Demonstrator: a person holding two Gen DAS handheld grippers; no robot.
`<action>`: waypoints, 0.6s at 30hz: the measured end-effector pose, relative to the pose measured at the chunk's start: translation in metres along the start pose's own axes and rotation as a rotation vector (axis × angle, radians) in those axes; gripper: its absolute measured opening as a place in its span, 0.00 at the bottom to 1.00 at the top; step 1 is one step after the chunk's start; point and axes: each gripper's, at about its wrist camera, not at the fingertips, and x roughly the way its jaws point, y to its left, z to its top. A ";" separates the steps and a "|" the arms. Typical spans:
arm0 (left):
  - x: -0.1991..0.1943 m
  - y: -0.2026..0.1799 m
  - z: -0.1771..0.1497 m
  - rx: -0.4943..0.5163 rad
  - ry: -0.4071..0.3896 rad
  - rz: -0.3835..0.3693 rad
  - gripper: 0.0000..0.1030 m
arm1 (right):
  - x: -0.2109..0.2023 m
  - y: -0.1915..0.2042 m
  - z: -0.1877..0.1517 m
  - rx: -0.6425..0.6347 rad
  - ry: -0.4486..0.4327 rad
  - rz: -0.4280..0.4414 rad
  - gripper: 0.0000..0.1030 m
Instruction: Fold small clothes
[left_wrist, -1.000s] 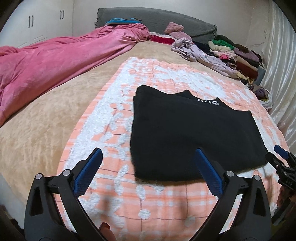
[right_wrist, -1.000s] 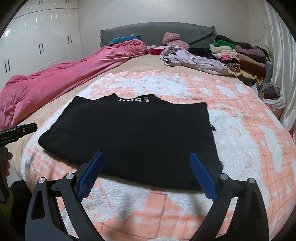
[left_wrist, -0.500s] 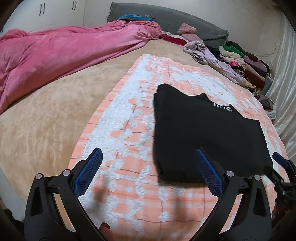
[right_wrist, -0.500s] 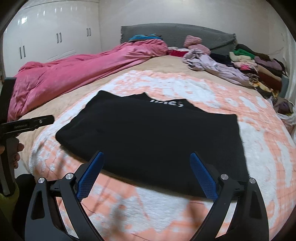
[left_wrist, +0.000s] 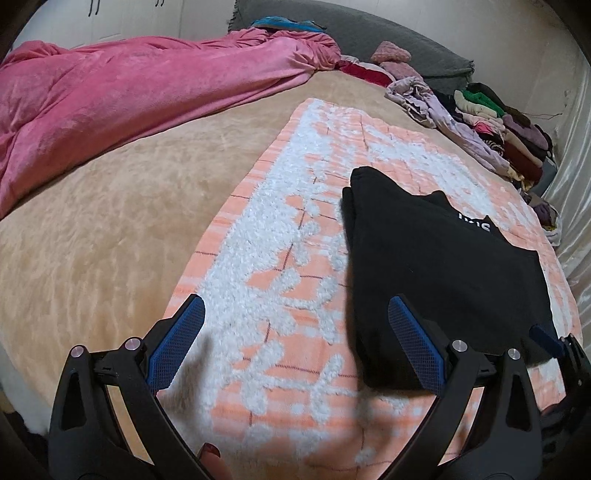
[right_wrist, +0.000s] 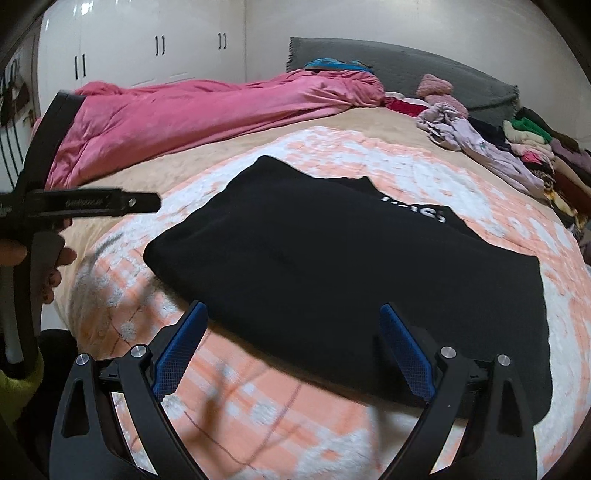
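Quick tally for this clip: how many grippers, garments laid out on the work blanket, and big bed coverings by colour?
Grippers, both open and empty: 2, left gripper and right gripper
Black garments on the orange-and-white blanket: 1, black top
Pink bed coverings: 1, pink duvet
Orange-and-white blankets: 1
Total: 5
The heap of clothes at the far side is too jumbled to count.

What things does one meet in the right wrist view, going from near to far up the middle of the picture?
Open right gripper → black folded garment with white letters → peach-and-white tufted blanket → beige plush bedspread → pink velvet duvet → grey headboard cover.
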 end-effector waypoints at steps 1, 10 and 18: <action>0.002 0.000 0.002 0.001 0.004 0.000 0.90 | 0.003 0.003 0.001 -0.006 0.002 0.003 0.91; 0.018 -0.004 0.026 0.025 0.037 0.007 0.90 | 0.018 0.019 0.003 -0.043 0.017 0.013 0.91; 0.033 -0.009 0.052 0.044 0.072 -0.011 0.90 | 0.030 0.042 0.003 -0.120 0.035 0.020 0.91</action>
